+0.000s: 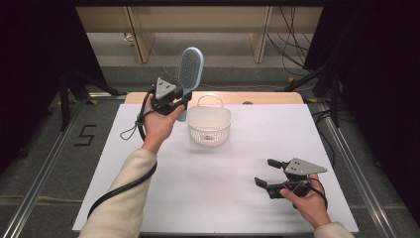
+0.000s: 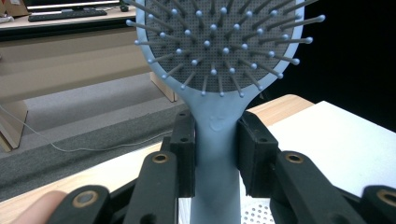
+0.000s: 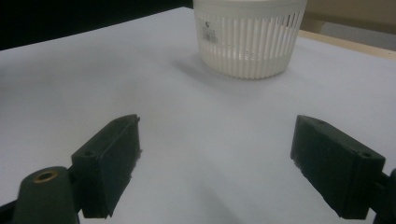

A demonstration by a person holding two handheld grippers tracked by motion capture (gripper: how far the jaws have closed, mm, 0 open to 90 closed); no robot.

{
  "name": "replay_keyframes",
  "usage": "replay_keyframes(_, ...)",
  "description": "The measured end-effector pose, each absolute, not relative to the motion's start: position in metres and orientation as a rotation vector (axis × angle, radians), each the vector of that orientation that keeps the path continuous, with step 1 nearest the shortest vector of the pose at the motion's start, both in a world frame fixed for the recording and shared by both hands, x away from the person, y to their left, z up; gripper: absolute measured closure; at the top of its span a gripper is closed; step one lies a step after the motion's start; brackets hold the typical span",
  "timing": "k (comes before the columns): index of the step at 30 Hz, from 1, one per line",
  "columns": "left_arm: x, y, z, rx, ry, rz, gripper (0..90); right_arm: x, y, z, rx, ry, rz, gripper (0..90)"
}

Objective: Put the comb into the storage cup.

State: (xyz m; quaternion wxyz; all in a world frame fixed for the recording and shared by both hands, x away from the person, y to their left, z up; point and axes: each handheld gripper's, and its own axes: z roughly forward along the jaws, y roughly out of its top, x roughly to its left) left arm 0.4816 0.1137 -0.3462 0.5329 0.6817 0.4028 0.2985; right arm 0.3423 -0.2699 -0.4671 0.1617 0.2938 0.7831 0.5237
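Left gripper (image 2: 215, 154) jaws clamp hairbrush (image 2: 219, 60) handle; head upright.

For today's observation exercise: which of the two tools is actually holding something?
The left tool, raised beside the white basket, clamps the blue hairbrush by its handle. The right tool sits open and empty above the table.

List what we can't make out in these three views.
- Hairbrush: top of the head is cut off by the upper edge of the left gripper view; the handle's lower end is hidden between the left gripper jaws.
- Basket: rim and handle are cut off by the top edge of the right gripper view.
- Basket label: print too small to read.
- Right gripper: open, nothing between its jaws.
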Motion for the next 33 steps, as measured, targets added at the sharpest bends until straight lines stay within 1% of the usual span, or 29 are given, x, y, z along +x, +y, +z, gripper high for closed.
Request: replay_keyframes(33, 0.4856, 0.1063, -0.3465, 1.633, 0.959, 0.705, 69.9, 0.3421, -0.27, -0.467, 0.841, 2.233, 1.498, 16.4)
